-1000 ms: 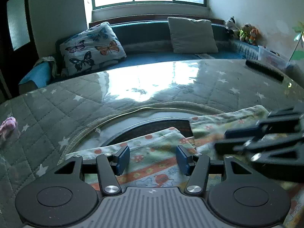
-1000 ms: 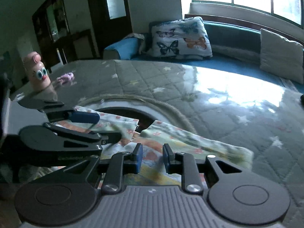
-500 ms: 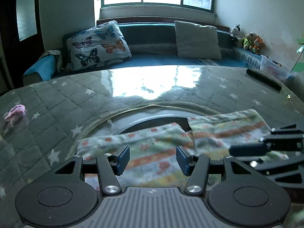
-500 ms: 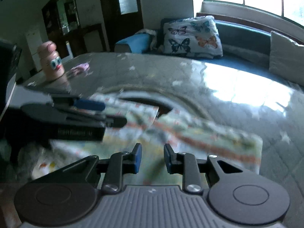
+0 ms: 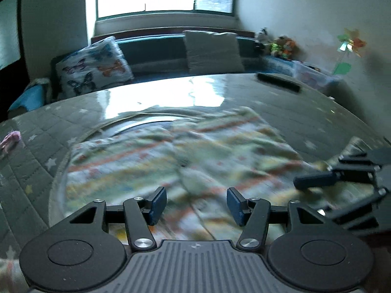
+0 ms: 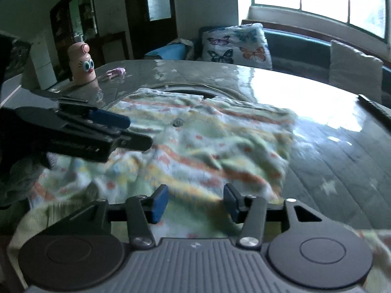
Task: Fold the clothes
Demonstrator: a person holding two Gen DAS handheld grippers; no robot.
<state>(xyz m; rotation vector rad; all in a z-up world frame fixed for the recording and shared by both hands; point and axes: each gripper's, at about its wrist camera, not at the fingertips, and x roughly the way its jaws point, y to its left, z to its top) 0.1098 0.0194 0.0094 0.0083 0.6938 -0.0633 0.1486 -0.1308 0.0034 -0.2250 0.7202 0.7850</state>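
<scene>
The garment (image 5: 185, 156), a small pale piece of clothing printed with orange and green stripes and dots, lies spread across a round table (image 5: 317, 112) covered in a grey quilted cloth with white stars and a glossy clear sheet. It sits toward the near edge, in front of both grippers, partly over a dark circular inset in the table's middle; a small round button (image 6: 178, 122) shows near its centre seam. The picture is blurred over the fabric, so its exact folds and edges are hard to read. The left gripper (image 5: 196, 205) hovers just above the near part of the cloth with its blue-padded jaws spread wide and nothing between them. The right gripper (image 6: 195, 204) hovers likewise beside it, jaws apart and empty, above the cloth's right portion. Beyond the table are a bench seat with a butterfly cushion (image 5: 94, 72), a plain grey cushion (image 5: 212, 48), and a window; a pink toy figure (image 6: 81, 63) with cartoon eyes stands at the table's far left. The risk from here, as a judgement: the sheet under the garment looks slick, so a pinch taken too shallow could drag the whole piece instead of lifting one layer, or the two grippers, close together, could collide.
</scene>
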